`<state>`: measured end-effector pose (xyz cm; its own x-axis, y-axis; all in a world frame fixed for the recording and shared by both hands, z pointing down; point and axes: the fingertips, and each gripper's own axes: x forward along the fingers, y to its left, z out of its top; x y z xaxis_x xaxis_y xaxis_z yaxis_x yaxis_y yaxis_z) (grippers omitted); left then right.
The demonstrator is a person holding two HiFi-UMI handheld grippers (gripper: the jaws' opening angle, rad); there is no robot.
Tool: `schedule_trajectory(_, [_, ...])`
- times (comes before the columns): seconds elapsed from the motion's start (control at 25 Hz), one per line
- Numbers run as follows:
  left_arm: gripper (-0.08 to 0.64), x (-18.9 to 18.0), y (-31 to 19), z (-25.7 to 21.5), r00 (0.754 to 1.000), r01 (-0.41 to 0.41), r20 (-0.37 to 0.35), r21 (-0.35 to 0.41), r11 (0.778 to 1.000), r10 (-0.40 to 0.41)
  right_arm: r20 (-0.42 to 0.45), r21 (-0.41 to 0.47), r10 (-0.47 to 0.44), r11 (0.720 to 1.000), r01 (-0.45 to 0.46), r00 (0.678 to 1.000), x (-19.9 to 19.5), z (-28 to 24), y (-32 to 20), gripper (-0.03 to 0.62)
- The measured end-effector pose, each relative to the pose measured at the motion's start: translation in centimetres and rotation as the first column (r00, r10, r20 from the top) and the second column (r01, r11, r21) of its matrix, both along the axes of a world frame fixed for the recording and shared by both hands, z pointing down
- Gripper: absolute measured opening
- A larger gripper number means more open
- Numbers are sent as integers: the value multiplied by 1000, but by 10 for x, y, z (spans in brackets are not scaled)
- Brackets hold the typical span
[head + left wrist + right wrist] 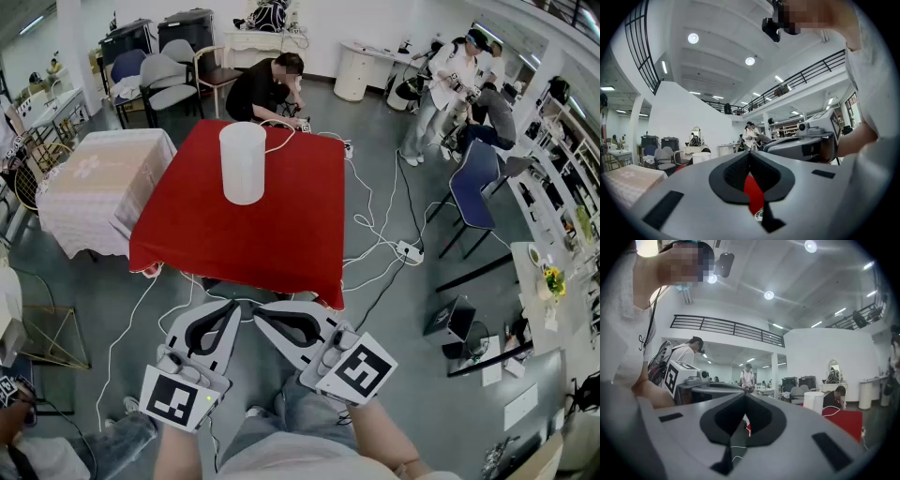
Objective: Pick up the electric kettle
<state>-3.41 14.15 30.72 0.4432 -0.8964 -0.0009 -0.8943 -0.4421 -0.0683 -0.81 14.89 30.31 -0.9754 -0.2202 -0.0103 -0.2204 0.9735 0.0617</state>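
The electric kettle (243, 162), a tall white cylinder, stands upright on the far half of the red-clothed table (272, 234). It shows small and distant in the left gripper view (699, 157) and the right gripper view (813, 402). Both grippers are held side by side close to my body, short of the table's near edge and well apart from the kettle. My left gripper (232, 307) (750, 152) is shut with nothing in it. My right gripper (261, 312) (745, 394) is also shut and empty, its tip close beside the left one.
A pink-clothed table (103, 178) stands left of the red one. A person (267, 89) crouches behind the red table. White cables and a power strip (410, 250) lie on the floor to the right, near a blue chair (473, 187). More people (450, 84) stand at the back right.
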Motion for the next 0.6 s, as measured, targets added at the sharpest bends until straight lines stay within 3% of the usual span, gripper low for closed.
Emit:
schedule_trajectory(0.28, [11, -12, 18, -8, 1000, 20, 2, 40, 999, -20, -14, -2, -10, 1000, 10, 1000, -7, -5, 19, 2])
schedule_trajectory(0.6, [11, -12, 24, -5, 999, 34, 2, 27, 999, -34, -7, -1, -18, 1000, 18, 1000, -7, -5, 24, 3])
